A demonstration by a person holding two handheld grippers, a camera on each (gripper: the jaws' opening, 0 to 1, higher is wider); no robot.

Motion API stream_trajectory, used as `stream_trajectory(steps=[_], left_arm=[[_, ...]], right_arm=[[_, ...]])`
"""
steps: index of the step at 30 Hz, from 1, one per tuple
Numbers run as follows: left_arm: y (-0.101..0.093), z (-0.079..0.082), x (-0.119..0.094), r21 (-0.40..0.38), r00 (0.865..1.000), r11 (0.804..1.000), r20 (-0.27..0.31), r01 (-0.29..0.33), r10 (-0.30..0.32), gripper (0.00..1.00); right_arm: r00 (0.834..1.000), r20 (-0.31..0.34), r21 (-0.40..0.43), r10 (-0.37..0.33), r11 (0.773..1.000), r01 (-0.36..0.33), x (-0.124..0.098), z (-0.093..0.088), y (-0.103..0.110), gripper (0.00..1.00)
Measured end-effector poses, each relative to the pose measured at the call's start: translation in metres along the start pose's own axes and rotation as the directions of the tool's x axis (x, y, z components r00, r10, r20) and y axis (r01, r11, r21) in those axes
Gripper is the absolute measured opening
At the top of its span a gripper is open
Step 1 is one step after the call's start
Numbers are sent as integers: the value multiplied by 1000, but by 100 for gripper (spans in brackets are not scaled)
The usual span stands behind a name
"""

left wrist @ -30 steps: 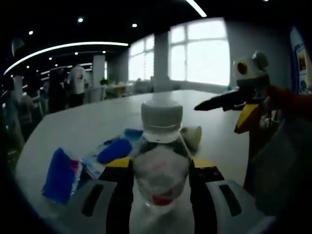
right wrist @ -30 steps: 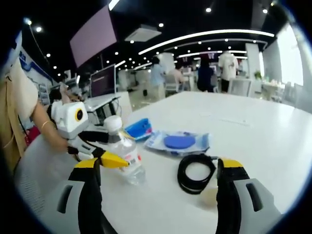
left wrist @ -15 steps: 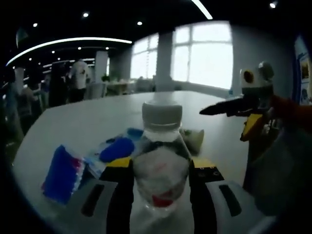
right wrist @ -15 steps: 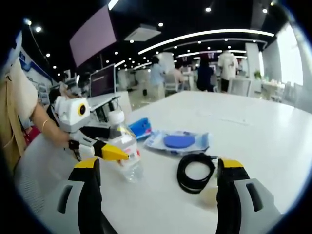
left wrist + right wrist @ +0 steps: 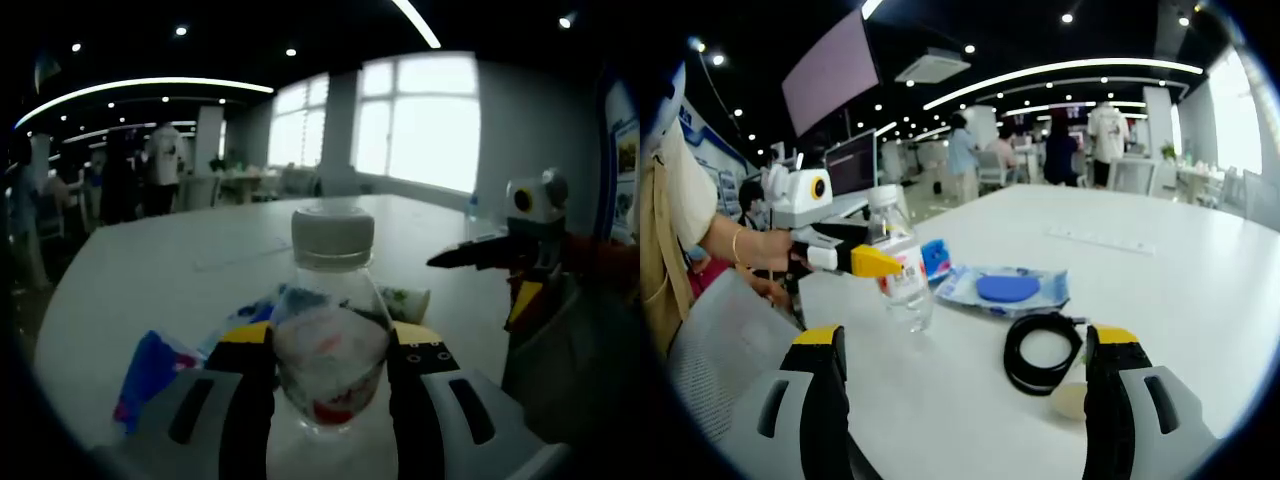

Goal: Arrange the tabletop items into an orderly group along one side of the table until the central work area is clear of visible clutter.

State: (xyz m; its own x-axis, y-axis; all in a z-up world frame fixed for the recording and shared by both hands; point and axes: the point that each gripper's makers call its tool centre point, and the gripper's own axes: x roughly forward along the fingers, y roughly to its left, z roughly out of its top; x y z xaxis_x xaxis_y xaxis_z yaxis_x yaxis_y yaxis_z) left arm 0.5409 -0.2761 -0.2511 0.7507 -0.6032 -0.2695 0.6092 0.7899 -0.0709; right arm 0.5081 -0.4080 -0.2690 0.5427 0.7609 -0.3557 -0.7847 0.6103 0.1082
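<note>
A clear water bottle (image 5: pixel 330 350) with a pale cap stands upright between the jaws of my left gripper (image 5: pixel 330 345), which is shut on it. The right gripper view shows the same left gripper (image 5: pixel 880 262) holding the bottle (image 5: pixel 904 285) just above the white table (image 5: pixel 1180 290). My right gripper (image 5: pixel 965 340) is open and holds nothing, low over the table's near part. It also enters the left gripper view as the right gripper (image 5: pixel 480 265). Beyond its jaws lie a black cable coil (image 5: pixel 1040 355), a clear packet with a blue disc (image 5: pixel 1005 290) and a blue pack (image 5: pixel 936 258).
A small pale object (image 5: pixel 1070 400) lies by the coil, close to my right jaw. A blue packet (image 5: pixel 150 375) lies left of the bottle. A person's hand and sleeve (image 5: pixel 740 245) hold the left gripper. Chairs, desks and people stand far behind the table.
My left gripper has raised the bottle from a tilted stand on the table to upright in the air. The right gripper has stayed in place.
</note>
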Motion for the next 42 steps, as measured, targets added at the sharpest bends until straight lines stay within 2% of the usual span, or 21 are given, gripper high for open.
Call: stream_trajectory(steps=[4,16,23,33,42], left_arm=[[11,15,-2,44,1000,999,14,-2,1,42],[65,58,-9,65,995,996,79,-63,58,42],[93,71,-8,90,994,994,94,-69,60,42],[133,75,1,99,992,992,107,-78,67,42],[180,56,20,91,993,991,77,-97,91,42]], right_arm=[[1000,-4,0,-1,1000,1,0,-1,0,98],[1000,-11,8,-9,1000,9,0,-4,-3,98],[1000,-26,16,-12,1000,12,0,-7,-4,98],[998,-57,40,-21,999,24,-1,-18,-9,98],[994,-102,48,-39,998,44,-1,-31,-16,97]])
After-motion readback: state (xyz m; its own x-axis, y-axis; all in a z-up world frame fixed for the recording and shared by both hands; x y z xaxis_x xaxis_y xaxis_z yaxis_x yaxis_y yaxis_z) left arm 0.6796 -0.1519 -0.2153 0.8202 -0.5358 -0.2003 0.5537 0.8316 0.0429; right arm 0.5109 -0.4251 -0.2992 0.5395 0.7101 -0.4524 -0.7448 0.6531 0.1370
